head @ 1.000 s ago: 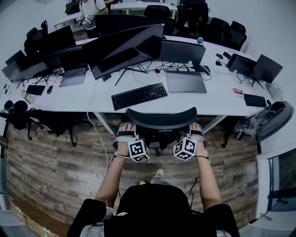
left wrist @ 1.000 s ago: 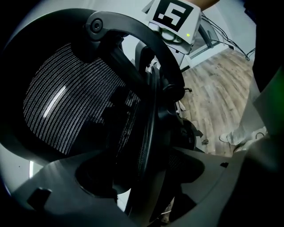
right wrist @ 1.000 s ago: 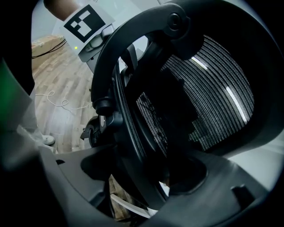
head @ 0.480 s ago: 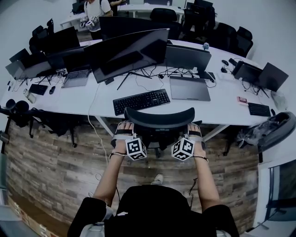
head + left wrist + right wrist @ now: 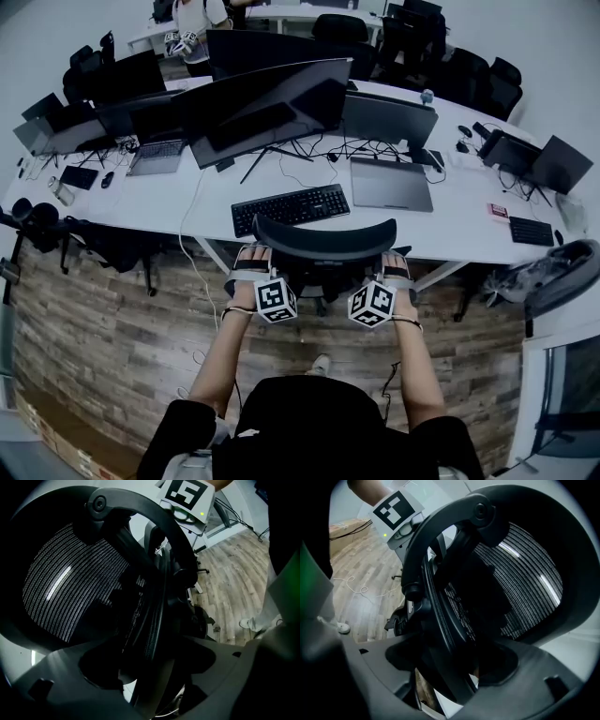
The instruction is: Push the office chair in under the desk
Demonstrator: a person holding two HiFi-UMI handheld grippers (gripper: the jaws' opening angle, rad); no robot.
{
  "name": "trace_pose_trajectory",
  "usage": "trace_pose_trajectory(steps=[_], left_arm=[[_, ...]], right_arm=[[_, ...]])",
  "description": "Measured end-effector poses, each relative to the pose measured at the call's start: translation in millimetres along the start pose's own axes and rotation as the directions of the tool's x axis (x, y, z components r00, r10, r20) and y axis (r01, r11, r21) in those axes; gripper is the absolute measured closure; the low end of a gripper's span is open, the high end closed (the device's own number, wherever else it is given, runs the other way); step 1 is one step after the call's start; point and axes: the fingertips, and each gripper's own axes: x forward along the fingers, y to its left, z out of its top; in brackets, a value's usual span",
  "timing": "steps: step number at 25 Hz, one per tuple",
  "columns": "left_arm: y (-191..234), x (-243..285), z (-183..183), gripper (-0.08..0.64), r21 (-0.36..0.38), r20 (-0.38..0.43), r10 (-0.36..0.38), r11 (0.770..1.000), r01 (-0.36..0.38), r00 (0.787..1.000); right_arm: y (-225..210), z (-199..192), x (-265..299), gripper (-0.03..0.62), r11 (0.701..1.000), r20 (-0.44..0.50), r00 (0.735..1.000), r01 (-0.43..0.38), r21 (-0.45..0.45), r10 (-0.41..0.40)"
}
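While the person stands on the wood floor (image 5: 112, 347) at the bottom of the head view, the left gripper (image 5: 251, 269) pinches the left edge of the office chair (image 5: 323, 242) backrest and the right gripper (image 5: 396, 271) pinches its right edge. In each gripper view, the black rim runs between the jaws. The chair sits mid-frame, its backrest top at the white desk (image 5: 187, 211) near edge, just below the keyboard (image 5: 289, 208).

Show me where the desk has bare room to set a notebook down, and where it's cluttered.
Bare desk lies in front of the open laptop, left of the black keyboard, crossed by one white cable. Another patch sits right of the closed grey laptop, before the small red item. Black cables crowd the strip under the monitors.
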Motion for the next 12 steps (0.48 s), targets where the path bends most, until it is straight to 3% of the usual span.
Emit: trace_pose_trajectory(steps=[12], left_arm=[[12,11,-14,0.199,0.009,0.0,0.007,1.0,-0.007,1.0]], right_arm=[[0,13,10,0.267,1.0,0.045,0.999,-0.004,-0.022,0.005]])
